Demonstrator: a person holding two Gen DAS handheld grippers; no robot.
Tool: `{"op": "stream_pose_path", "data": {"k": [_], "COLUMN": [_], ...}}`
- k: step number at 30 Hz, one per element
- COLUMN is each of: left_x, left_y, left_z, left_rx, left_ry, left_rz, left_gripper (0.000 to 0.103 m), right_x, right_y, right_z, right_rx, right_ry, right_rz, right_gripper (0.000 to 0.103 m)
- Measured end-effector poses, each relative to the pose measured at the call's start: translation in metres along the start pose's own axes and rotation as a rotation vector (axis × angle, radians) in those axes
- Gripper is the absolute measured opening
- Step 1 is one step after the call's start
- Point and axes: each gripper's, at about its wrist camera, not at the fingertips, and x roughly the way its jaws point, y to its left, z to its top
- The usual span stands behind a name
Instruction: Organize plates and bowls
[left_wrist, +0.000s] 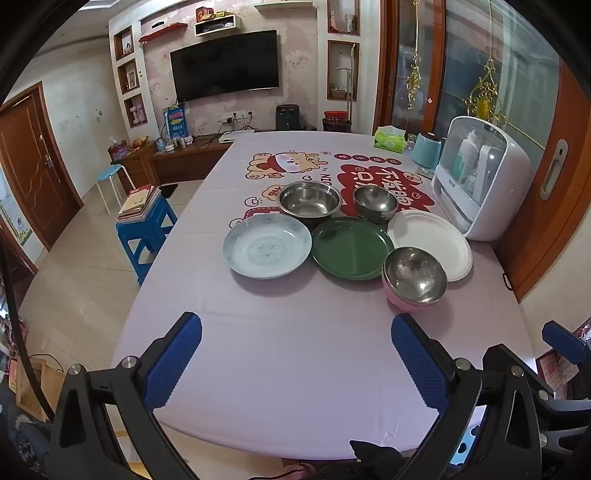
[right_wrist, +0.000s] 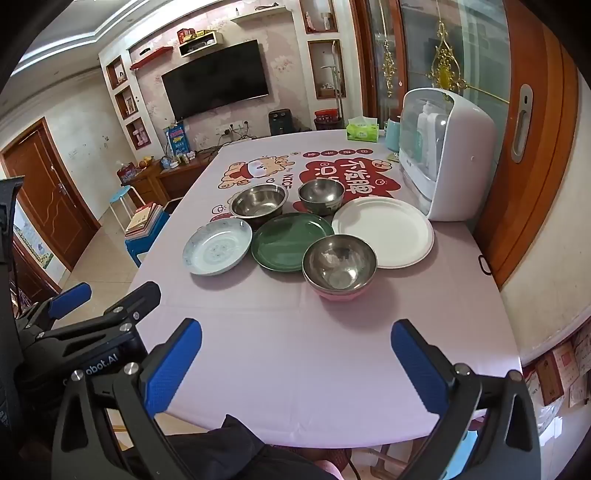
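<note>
The desk (left_wrist: 280, 369) carries all the dishes in a cluster toward its far right, well apart from both grippers. Largest are three plates lying flat in a row: blue-patterned plate (left_wrist: 266, 246), green plate (left_wrist: 352, 247), white plate (left_wrist: 430, 242). Being round, they have no long axis; every rim faces up. Behind sit a wide steel bowl (left_wrist: 308, 201) and a smaller bowl (left_wrist: 375, 203); nearest is a steel bowl in a pink one (left_wrist: 414, 275). Left gripper (left_wrist: 295, 365) and right gripper (right_wrist: 295, 365) hover with jaws spread, empty. Likely best: stack plates first, gripping a rim edge-on.
</note>
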Motion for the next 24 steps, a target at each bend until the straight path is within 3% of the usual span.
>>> {"op": "stream_pose_path", "data": {"k": [24], "left_x": [0.0018], "left_y": [0.0029], "left_z": [-0.0003], "left_rx": [-0.006], "left_ry": [0.0], "left_rz": [-0.008], "left_gripper": [0.102], "right_x": [0.0028], "right_y": [0.0018], "right_z": [0.0021], "right_rx": [-0.002], "right_ry": [0.004], "right_rz": [-0.004], "right_gripper": [0.103]}}
